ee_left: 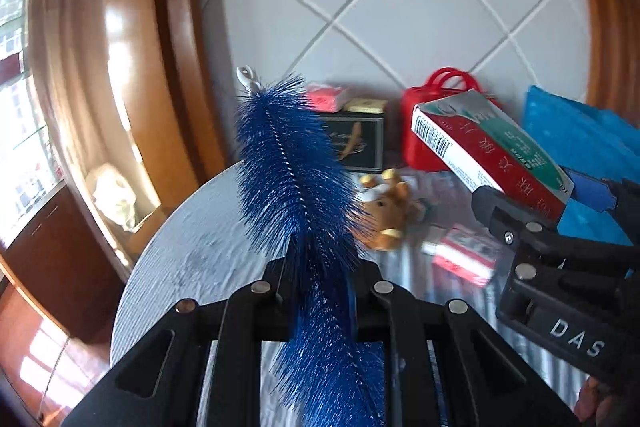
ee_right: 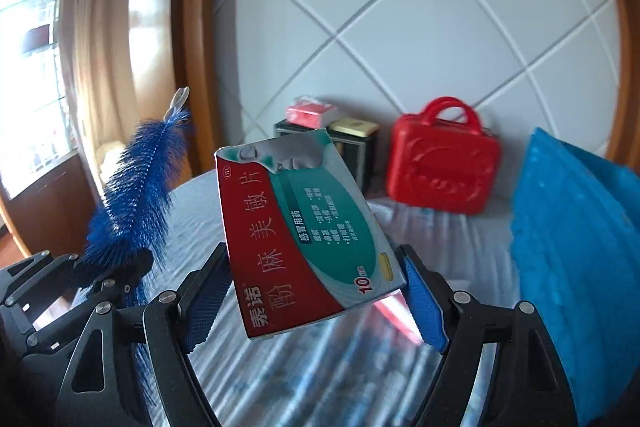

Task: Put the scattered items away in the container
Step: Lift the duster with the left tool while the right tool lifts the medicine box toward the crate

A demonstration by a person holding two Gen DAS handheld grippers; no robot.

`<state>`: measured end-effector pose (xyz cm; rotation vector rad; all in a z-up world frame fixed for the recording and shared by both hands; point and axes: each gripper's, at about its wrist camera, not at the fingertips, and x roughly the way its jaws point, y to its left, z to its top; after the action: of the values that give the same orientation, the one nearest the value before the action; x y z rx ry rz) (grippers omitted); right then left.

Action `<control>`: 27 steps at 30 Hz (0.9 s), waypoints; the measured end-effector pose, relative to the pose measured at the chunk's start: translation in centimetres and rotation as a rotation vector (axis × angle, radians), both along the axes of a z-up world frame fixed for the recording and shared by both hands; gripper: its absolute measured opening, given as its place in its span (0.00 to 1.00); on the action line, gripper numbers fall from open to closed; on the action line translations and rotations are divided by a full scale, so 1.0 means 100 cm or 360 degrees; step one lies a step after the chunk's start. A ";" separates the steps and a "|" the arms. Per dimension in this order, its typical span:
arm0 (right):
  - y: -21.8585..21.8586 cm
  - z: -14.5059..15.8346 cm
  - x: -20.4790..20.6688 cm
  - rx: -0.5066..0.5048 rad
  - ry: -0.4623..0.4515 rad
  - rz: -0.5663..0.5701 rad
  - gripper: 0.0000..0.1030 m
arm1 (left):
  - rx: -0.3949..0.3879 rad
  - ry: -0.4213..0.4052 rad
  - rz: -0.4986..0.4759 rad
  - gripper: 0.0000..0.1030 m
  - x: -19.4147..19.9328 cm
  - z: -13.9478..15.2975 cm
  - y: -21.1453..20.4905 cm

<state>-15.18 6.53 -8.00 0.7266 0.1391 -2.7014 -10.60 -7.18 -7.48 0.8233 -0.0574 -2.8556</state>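
Observation:
My left gripper [ee_left: 320,267] is shut on a blue bristle brush [ee_left: 288,163], which sticks up and away with its white loop tip at the top. That brush [ee_right: 136,195] also shows at the left of the right wrist view, held by the left gripper [ee_right: 120,267]. My right gripper [ee_right: 316,291] is shut on a red, green and grey medicine box [ee_right: 296,227], tilted, with blue pads pressing both long edges. The same box [ee_left: 488,147] and right gripper [ee_left: 516,215] appear at the right of the left wrist view. Both are raised above the table [ee_left: 192,259].
On the table lie a small plush animal [ee_left: 388,211] and a red-and-white packet [ee_left: 464,255]. At the back stand a red carry case [ee_right: 444,163], a dark box [ee_right: 352,147] with a red pack on top, and a blue bag [ee_right: 580,247] at the right.

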 end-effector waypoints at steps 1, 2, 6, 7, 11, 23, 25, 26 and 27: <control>0.010 0.003 0.006 -0.0005 0.0004 -0.0035 0.78 | -0.0003 0.0015 -0.0046 0.17 0.004 0.005 0.011; 0.022 0.008 0.014 -0.0005 0.0014 -0.0076 0.78 | -0.0005 0.0029 -0.0086 0.17 0.008 0.010 0.022; 0.067 0.028 0.035 0.0019 0.0076 -0.0228 0.78 | 0.0003 0.0075 -0.0241 0.17 0.016 0.029 0.066; 0.079 0.033 0.039 0.0025 0.0090 -0.0269 0.78 | 0.0005 0.0087 -0.0285 0.17 0.019 0.034 0.079; 0.130 0.050 0.053 0.0019 0.0126 -0.0407 0.78 | -0.0008 0.0141 -0.0425 0.17 0.023 0.054 0.133; 0.351 0.107 0.050 0.0098 0.0257 -0.0727 0.79 | 0.0056 0.0183 -0.0669 0.17 -0.018 0.112 0.349; 0.388 0.113 0.043 0.0124 0.0266 -0.0743 0.79 | 0.0065 0.0170 -0.0657 0.17 -0.034 0.119 0.387; 0.407 0.116 0.035 0.0141 0.0263 -0.0752 0.78 | 0.0061 0.0162 -0.0646 0.17 -0.044 0.121 0.403; 0.424 0.118 0.028 0.0154 0.0255 -0.0757 0.78 | 0.0060 0.0151 -0.0638 0.17 -0.052 0.123 0.417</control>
<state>-12.35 48.93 3.79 0.6326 0.1527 -3.2280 -15.77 34.51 4.80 0.7551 -0.1760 -3.2759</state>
